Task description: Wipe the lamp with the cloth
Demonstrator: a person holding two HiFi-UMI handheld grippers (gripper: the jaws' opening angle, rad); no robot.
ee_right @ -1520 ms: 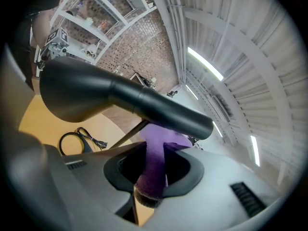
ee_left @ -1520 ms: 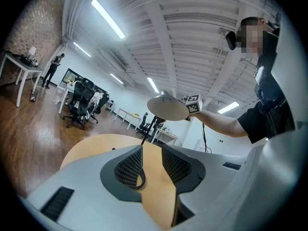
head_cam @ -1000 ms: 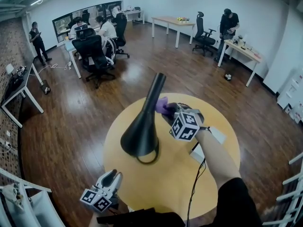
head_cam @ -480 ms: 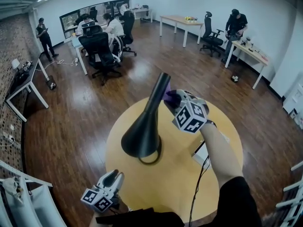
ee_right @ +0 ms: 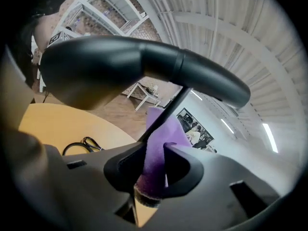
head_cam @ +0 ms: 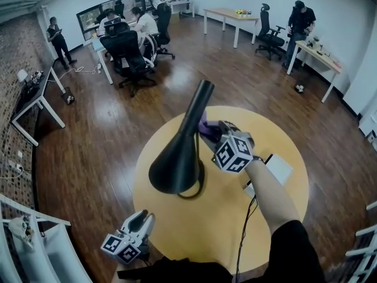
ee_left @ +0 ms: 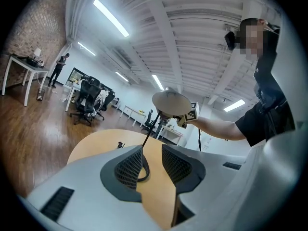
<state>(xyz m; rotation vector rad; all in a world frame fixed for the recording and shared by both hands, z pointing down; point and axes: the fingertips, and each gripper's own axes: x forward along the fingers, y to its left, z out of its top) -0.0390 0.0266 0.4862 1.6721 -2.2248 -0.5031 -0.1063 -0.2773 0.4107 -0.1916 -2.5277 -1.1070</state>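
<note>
A black lamp (head_cam: 175,161) with a cone shade stands on the round wooden table (head_cam: 277,214); its ring base (head_cam: 191,192) lies under the shade. My right gripper (head_cam: 211,135) is shut on a purple cloth (head_cam: 203,126), and the cloth lies against the right side of the lamp's narrow neck. In the right gripper view the cloth (ee_right: 156,146) is pinched between the jaws of the right gripper (ee_right: 155,154), close under the lamp's shade (ee_right: 120,71) and beside its thin stem (ee_right: 168,110). My left gripper (head_cam: 139,223) hangs open at the table's near left edge, nothing in it; that open left gripper (ee_left: 151,159) faces the lamp (ee_left: 171,102).
A white box (head_cam: 277,168) lies on the table to the right of my arm, and a black cable (head_cam: 242,232) runs past it. Office chairs (head_cam: 126,55), desks (head_cam: 232,17) and several people stand far back on the wooden floor.
My right gripper slid the cloth up along the lamp's neck, then back down it. The left gripper has stayed where it was.
</note>
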